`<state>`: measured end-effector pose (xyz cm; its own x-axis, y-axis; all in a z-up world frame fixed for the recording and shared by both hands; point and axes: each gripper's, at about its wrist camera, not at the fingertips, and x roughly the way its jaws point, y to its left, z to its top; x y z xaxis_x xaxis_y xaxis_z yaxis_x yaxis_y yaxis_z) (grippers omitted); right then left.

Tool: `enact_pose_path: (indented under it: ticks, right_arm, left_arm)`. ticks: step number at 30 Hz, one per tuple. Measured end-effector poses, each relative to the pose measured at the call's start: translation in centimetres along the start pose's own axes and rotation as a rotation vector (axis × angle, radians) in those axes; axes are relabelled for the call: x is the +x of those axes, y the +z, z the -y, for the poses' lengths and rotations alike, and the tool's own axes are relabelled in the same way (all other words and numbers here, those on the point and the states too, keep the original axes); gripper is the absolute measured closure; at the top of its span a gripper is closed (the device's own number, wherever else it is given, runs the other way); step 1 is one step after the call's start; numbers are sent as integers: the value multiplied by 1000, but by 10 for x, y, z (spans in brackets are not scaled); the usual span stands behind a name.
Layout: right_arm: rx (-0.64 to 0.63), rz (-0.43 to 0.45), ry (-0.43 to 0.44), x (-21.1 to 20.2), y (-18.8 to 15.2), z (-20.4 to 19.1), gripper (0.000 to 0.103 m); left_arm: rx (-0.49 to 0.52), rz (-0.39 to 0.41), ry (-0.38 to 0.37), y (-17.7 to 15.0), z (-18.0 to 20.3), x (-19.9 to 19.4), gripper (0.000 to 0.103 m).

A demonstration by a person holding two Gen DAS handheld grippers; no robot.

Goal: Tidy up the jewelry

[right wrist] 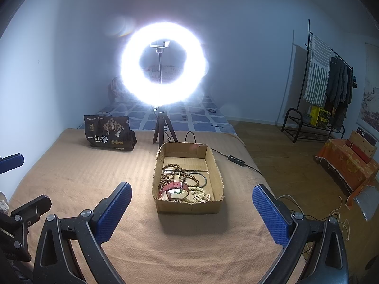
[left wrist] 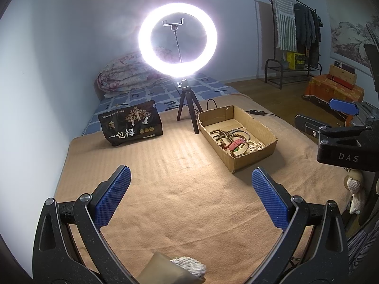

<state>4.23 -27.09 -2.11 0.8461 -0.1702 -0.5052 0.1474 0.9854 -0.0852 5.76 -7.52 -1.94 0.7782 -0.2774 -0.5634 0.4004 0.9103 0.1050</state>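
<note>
An open cardboard box (left wrist: pixel 251 158) (right wrist: pixel 189 207) sits on the tan blanket. It holds jewelry: brown bead strings (right wrist: pixel 174 172), a red band (right wrist: pixel 175 186), a cream bead necklace (right wrist: pixel 199 195) and dark bangles (right wrist: pixel 201 179); the pile also shows in the left wrist view (left wrist: pixel 234 140). My left gripper (left wrist: pixel 190 201) is open and empty, above the blanket left of and nearer than the box. My right gripper (right wrist: pixel 191 213) is open and empty, with the box's near wall between its fingers.
A lit ring light on a small tripod (left wrist: pixel 187 108) (right wrist: pixel 163 127) stands behind the box, its cable and switch (right wrist: pixel 234 158) running right. A black snack bag (left wrist: pixel 131 125) (right wrist: pixel 109 133) stands at the back left. The bed edge and wooden floor (right wrist: pixel 284 161) lie right.
</note>
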Motion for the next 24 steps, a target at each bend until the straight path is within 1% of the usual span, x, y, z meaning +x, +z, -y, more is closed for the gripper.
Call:
enact_pose_path:
  ticks: [7,20,24]
  right_arm:
    - [2,-7,-1,1,-9,6,0]
    - [-7,-15,2,3,-8,6,0]
    - [-6,-18,2,2,-9,7,0]
  left_arm:
    - [-15,-14,1,-1,-2,1,0]
    - [-30,-13,12,-2,-3,1,0]
    - [-35,-6,26,-1,-4,0,0]
